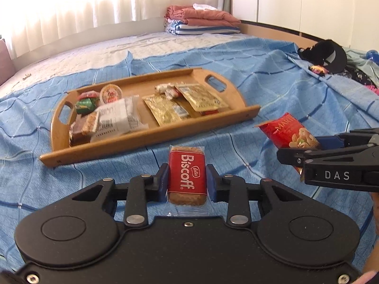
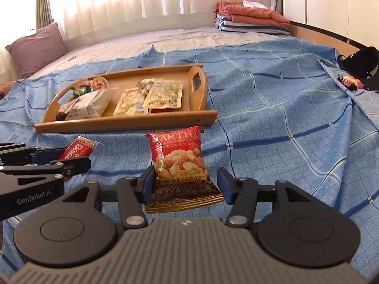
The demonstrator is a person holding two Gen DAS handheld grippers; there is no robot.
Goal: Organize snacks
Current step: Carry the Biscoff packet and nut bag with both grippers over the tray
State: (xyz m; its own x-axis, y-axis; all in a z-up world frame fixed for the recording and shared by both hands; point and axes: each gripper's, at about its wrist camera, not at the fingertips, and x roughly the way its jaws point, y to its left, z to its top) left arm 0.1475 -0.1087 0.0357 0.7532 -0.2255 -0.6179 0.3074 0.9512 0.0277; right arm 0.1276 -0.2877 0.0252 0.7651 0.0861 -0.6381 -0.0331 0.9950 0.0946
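Observation:
A red Biscoff biscuit pack [image 1: 186, 165] stands upright between the blue pads of my left gripper [image 1: 187, 182], which is shut on it just above the bed. My right gripper [image 2: 187, 184] is shut on the lower part of a red Martha mixed-nut packet [image 2: 177, 156], also held upright. From the left wrist view the nut packet [image 1: 289, 132] hangs in the right gripper [image 1: 300, 151] at the right edge. The right wrist view shows the biscuit pack [image 2: 80, 146] in the left gripper [image 2: 73, 157] at the left. Beyond both lies a wooden tray [image 1: 146, 142] holding several snack packs.
The tray [image 2: 123, 122] rests on a blue checked sheet [image 2: 272, 108] spread over a bed. Folded blankets [image 1: 201, 21] are stacked at the far side, a black cap [image 1: 329, 54] lies at the right edge, and a purple pillow [image 2: 38, 47] sits far left.

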